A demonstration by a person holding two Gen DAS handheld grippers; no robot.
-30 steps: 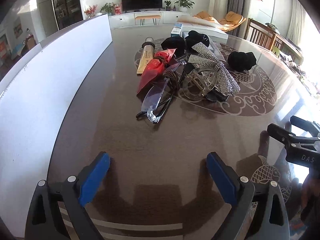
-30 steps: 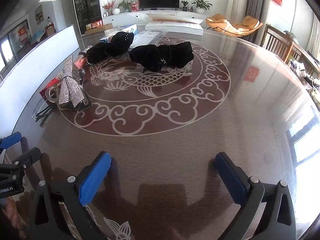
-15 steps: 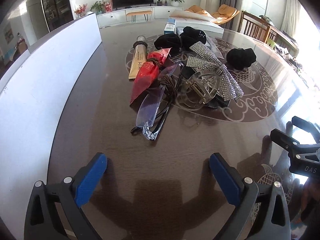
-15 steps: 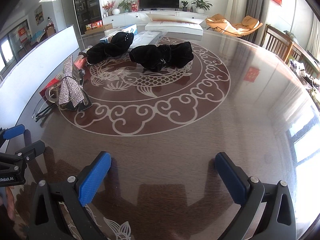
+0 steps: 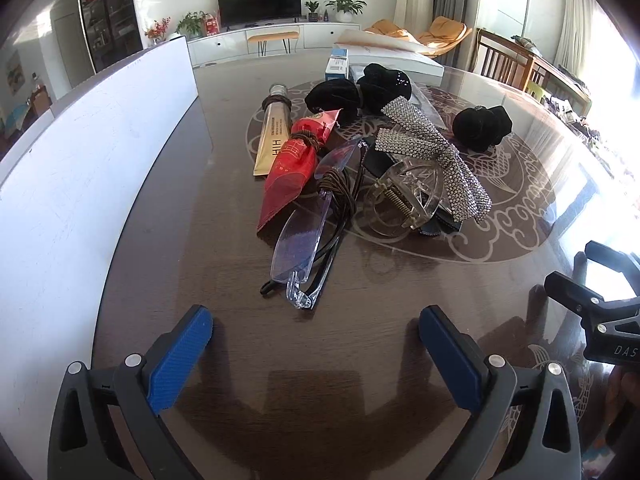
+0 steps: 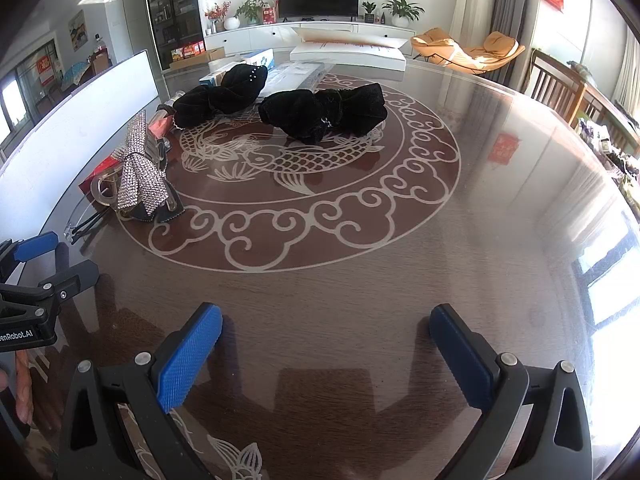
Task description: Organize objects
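Note:
A heap of small items lies on the dark round table (image 5: 168,248). Clear-lensed glasses (image 5: 304,236) lie nearest, just ahead of my left gripper (image 5: 316,336), which is open and empty. Behind them are a red packet (image 5: 292,164), a gold tube (image 5: 274,136), a clear claw clip (image 5: 408,196), a rhinestone bow (image 5: 432,156) and black velvet bows (image 5: 360,90). My right gripper (image 6: 326,332) hangs open over bare table, well short of a black velvet bow (image 6: 324,114). The rhinestone bow (image 6: 140,178) lies to its left.
A white board (image 5: 92,152) stands along the table's left side. White flat boxes (image 6: 348,54) and a blue-white carton (image 5: 337,65) sit at the far edge. The right gripper (image 5: 592,300) shows at the left view's right edge. Wooden chairs (image 6: 560,92) stand on the right.
My left gripper has moved forward toward the pile, so the glasses sit closer to its fingertips. The right gripper has held its place, and both stay open.

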